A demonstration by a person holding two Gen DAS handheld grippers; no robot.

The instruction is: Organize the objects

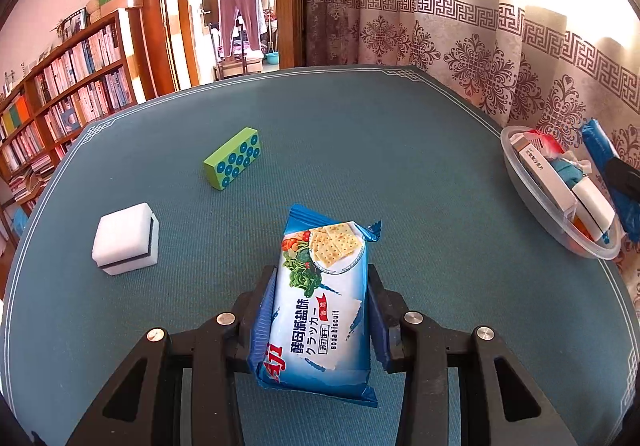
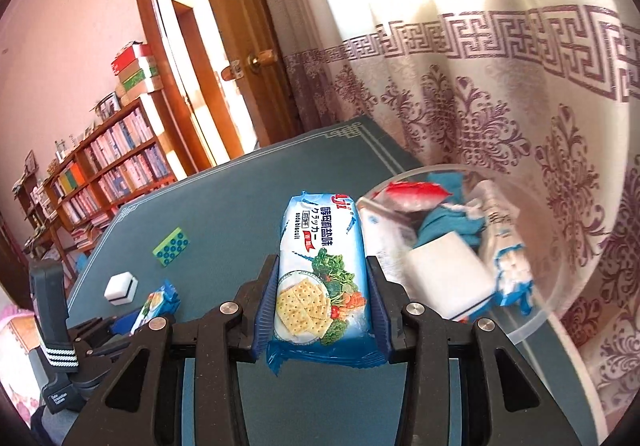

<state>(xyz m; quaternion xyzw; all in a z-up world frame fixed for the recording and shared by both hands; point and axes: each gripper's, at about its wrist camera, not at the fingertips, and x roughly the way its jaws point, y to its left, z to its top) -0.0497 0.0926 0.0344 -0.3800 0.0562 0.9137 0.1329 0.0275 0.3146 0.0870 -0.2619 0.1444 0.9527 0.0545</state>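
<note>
Between each gripper's fingers [image 1: 269,286] (both clamped): a cracker packet [image 1: 320,302].

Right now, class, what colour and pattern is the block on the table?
The block is light green with blue dots, clearest in the left wrist view.

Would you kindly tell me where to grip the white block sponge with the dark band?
Grip the white block sponge with the dark band across its two broad white faces, descending from above: it stands free on the teal table mat, sides unobstructed.
</note>
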